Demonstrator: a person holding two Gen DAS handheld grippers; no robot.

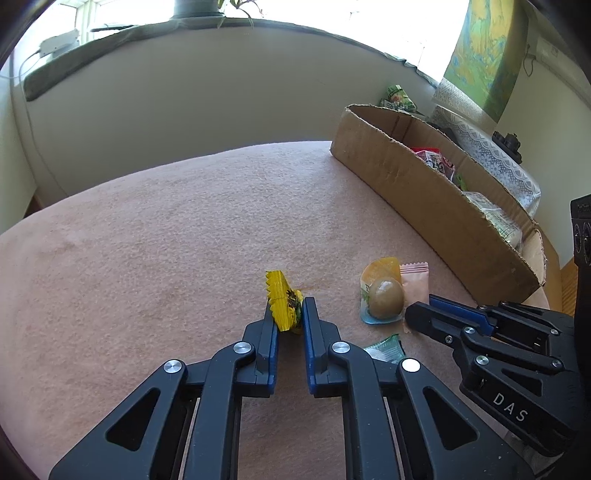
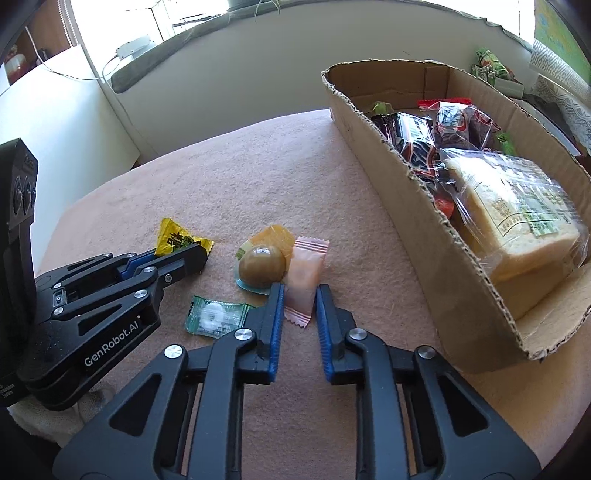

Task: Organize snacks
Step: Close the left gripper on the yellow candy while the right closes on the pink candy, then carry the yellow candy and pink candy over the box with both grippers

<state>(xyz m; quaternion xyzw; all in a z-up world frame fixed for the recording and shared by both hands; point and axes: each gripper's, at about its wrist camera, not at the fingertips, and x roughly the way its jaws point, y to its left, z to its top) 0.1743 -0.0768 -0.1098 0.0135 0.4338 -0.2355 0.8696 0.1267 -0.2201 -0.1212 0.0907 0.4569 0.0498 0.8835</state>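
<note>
Pink blanket (image 1: 147, 229), grey windowsill cushion (image 1: 110, 48), map poster (image 1: 484, 55), potted plant (image 1: 195, 7)

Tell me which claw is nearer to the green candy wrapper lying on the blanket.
Left, narrowly. The left claw, closed on the yellow packet, has its body right beside the green wrapper. The right claw grips the pink candy, just past its other end.

Left wrist view looking steeply down along its fingers, close over the pink blanket (image 1: 184, 221), right wrist view likewise from just beside, both facing the window wall, sharing the cardboard box (image 2: 424, 229) and loose snacks between.
</note>
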